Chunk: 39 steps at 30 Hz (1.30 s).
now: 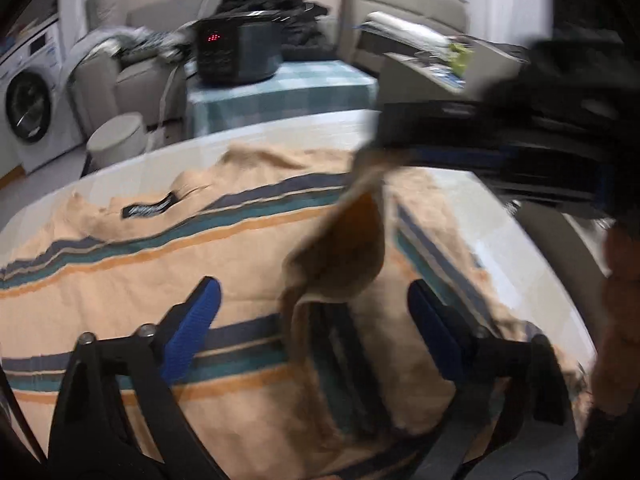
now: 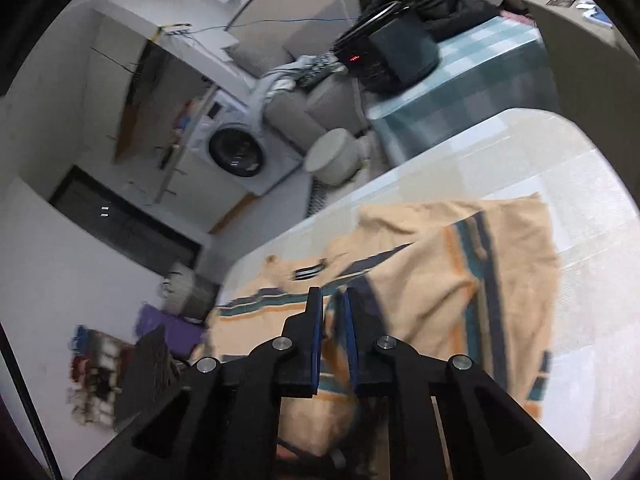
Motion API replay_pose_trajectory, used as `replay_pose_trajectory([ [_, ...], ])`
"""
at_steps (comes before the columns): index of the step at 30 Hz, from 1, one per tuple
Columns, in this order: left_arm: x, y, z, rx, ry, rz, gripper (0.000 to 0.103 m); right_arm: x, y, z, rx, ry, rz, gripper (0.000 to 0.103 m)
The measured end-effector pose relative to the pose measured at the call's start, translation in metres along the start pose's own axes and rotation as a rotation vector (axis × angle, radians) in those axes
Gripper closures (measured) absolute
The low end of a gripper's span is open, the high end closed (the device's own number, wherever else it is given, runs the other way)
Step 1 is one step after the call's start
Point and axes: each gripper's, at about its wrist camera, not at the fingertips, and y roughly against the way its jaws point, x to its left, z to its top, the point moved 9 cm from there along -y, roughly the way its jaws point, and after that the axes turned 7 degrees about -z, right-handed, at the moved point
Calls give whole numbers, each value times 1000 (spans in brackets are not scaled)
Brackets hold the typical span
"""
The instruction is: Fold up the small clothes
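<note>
A peach shirt (image 1: 160, 280) with teal, navy and orange stripes and a black neck label (image 1: 150, 209) lies spread on the white table (image 1: 500, 232). My left gripper (image 1: 316, 320) hovers low over the shirt's middle, its blue-padded fingers (image 1: 196, 320) wide apart and open. A raised fold of the shirt stands between them, touching neither pad. My right gripper (image 1: 376, 152) comes in from the right and is shut on an edge of the shirt, lifting that flap off the table. In the right wrist view its jaws (image 2: 332, 312) are nearly together with cloth (image 2: 440, 280) pinched between them.
A hand (image 1: 616, 280) holds the right tool at the frame's right edge. Beyond the table's far edge stand a checked-cloth side table (image 1: 280, 92) with a black appliance (image 1: 236, 52), a round stool (image 1: 116, 140), grey sofas (image 1: 404, 4) and a washing machine (image 1: 32, 104).
</note>
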Motion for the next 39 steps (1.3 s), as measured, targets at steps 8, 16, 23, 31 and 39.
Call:
replay_pose_trajectory([
  [8, 79, -14, 2, -14, 219, 126, 19, -51, 60, -22, -55, 58, -213, 69],
  [16, 57, 9, -7, 2, 223, -15, 19, -82, 85, -60, -21, 100, -287, 67],
  [23, 0, 30, -41, 63, 125, -119, 19, -86, 82, -127, 84, 323, -370, 57],
  [31, 0, 44, -78, 76, 100, -35, 19, -84, 43, -141, 120, 468, -445, 59],
  [39, 9, 50, -95, 72, 82, 14, 19, -108, 73, -145, 105, 371, -420, 92],
])
